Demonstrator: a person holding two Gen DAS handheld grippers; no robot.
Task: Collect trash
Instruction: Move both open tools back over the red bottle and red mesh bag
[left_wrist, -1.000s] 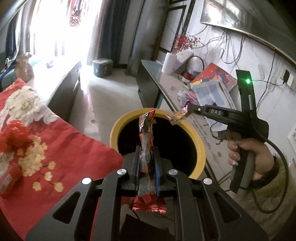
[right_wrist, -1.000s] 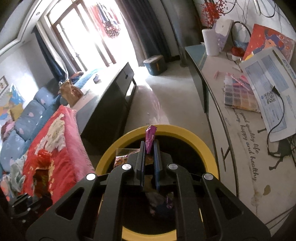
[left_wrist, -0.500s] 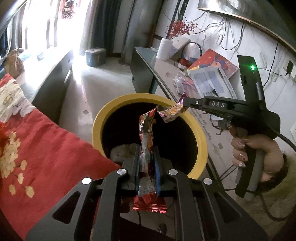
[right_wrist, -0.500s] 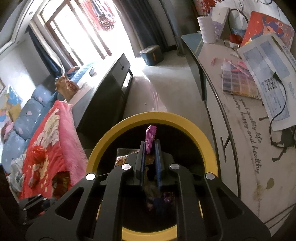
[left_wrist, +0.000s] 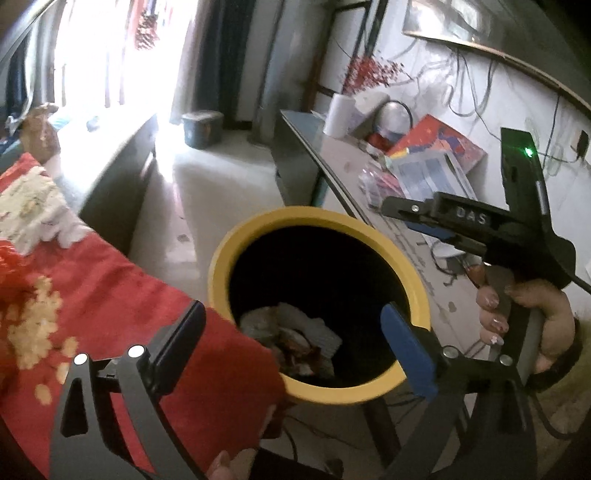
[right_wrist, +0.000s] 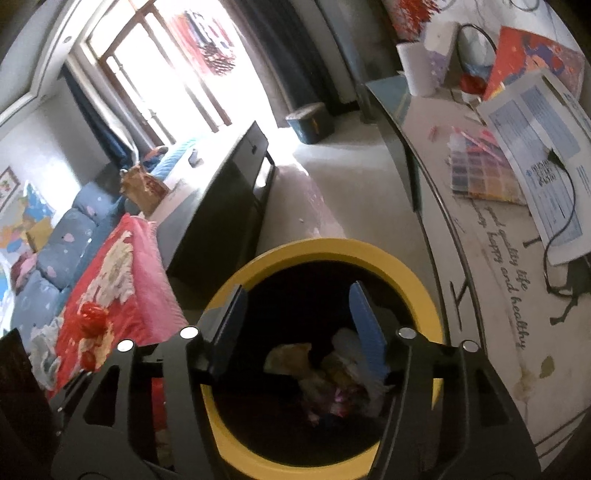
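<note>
Left wrist view alone shows the person's right hand (left_wrist: 532, 325) wrapped round the grip of the right hand-held gripper (left_wrist: 397, 208), whose tips reach in from the right above the far rim of the yellow bin (left_wrist: 258, 229). Right wrist view alone shows the sofa (right_wrist: 62, 251) by the window and the papers (right_wrist: 546, 155) lying on the worktop (right_wrist: 491, 295).

Both hand-held grippers point steeply down at the bin's mouth. The left hand-held gripper (left_wrist: 291, 332) has its jaws opening, spread nearly across the bin, with nothing between them. The right hand-held gripper's jaws are opening too, about half apart and empty, framing the trash (right_wrist: 332, 373) at the bottom of the bin.

A second ago each clamped a wrapper above the bin; both wrappers have left the jaws, and crumpled trash lies inside.
</note>
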